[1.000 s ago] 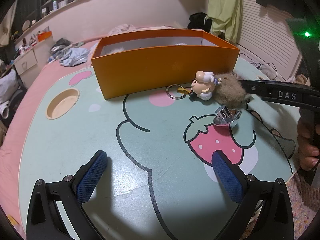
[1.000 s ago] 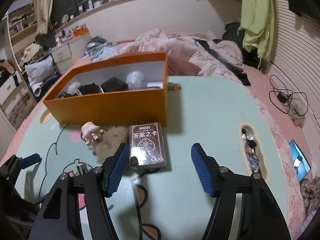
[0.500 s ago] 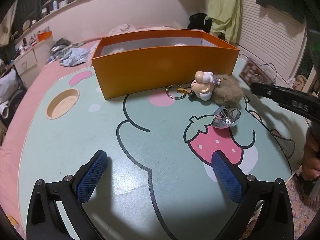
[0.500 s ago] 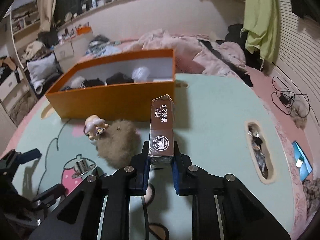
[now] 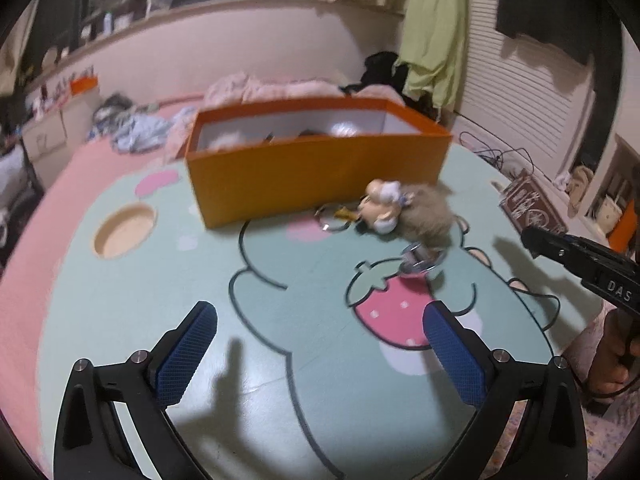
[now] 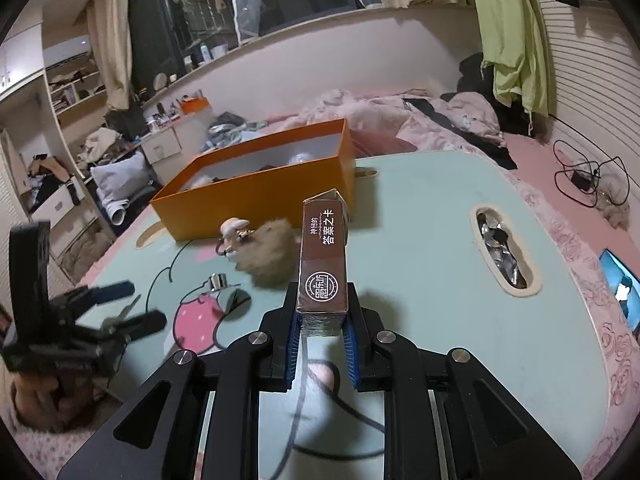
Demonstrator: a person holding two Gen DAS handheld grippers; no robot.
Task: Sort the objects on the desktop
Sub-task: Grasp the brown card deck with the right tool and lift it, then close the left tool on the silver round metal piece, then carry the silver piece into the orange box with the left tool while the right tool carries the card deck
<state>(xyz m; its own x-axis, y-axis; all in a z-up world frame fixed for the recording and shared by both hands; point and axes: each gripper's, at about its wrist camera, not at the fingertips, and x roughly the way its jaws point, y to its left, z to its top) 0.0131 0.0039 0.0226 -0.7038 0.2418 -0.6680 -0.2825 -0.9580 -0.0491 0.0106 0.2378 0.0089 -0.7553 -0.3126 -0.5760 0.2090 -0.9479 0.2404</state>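
- Right gripper (image 6: pixel 320 330): jaws clamped on the brown rectangular card box with white Chinese lettering (image 6: pixel 323 256), gripped at its near end, long axis pointing away from the jaws.
- Change: a second ago that box lay flat on the counter between wide-open jaws; half a second ago the jaws had closed on it; now it is lifted clear of the mint-green cartoon-print counter (image 6: pixel 420 216).
- In the left wrist view the same card box (image 5: pixel 532 206) sits raised at far right, beyond the right gripper's black finger.
- Left gripper (image 5: pixel 320 356): jaws wide open, nothing between them, hovering over the counter (image 5: pixel 132 304). Its view has shifted and blurred against the earlier frames, so it is moving.
- Open orange cardboard box (image 6: pixel 256 188) sits ahead and left of the right jaws, already holding some items; contents unclear.
- Still loose on the counter, ahead-left of the right jaws: beige fluffy pompom keychain with a small cartoon figurine (image 6: pixel 266 254), and a small shiny metal piece (image 6: pixel 219 281) on the strawberry print.
- In the left wrist view the keychain (image 5: pixel 404 212) and the metal piece (image 5: pixel 422 260) lie ahead-right of the open jaws.
- Read: pick done, carry phase. Likely target is the orange box; needs to clear its near wall.
- Risk: grip at one end only, so the box could pivot.
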